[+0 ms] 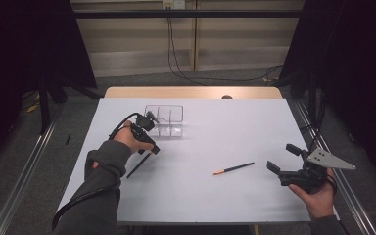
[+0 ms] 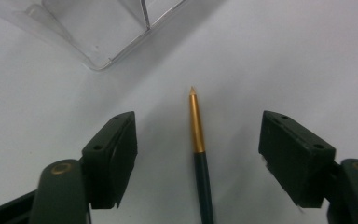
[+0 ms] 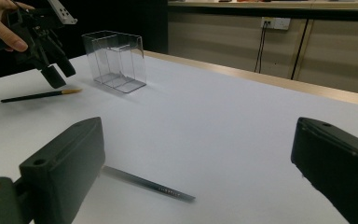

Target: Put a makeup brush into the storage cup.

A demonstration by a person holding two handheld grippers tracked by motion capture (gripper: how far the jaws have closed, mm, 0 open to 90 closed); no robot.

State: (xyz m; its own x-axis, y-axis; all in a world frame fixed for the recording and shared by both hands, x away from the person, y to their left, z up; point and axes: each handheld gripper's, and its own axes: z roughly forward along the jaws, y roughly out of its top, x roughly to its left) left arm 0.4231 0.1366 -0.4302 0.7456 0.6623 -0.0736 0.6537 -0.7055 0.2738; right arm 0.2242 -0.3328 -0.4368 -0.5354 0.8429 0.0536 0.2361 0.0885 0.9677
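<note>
White table: dark pencil w/ gold tip, lying flat.

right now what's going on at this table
A person holds a claw in each hand over a white table. The left claw hangs over a dark pencil with a gold end, its jaws open either side of it and not touching; the pencil lies flat beside a clear divided box. The right claw is open near the table's right edge, with a second pencil lying on the table between the two hands.
</note>
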